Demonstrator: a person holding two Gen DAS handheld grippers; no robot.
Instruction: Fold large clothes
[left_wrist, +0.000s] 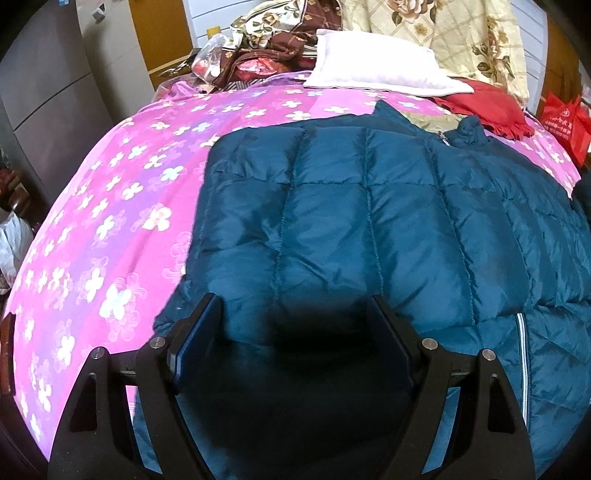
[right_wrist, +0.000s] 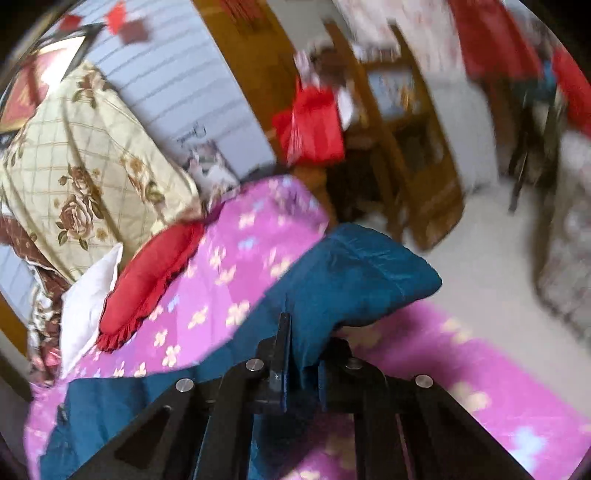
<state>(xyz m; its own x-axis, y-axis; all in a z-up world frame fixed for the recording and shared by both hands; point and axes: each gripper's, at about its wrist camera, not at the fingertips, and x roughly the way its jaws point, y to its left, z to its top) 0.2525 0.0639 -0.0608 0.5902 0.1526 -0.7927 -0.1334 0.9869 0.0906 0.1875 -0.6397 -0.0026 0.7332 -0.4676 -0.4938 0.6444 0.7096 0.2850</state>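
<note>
A: Starting with the left wrist view, item 1: a teal quilted jacket (left_wrist: 369, 221) is recorded spread on the pink floral bedspread (left_wrist: 110, 221), its left side already laid over the body. The left gripper (left_wrist: 295, 321) is noted above the near hem, fingers wide apart, nothing held.

B: And the right wrist view?

A: Item 2: the right gripper (right_wrist: 301, 354) is logged with fingers narrowed onto a fold of the jacket's fabric, judged to be a sleeve (right_wrist: 351, 280), which is lifted off the bedspread near the bed's edge. Heavy blur is noted.

B: Progress?

A: 1 side fold is judged done; the sleeve is judged mid-fold; the lengthwise folding is not yet done.
</note>
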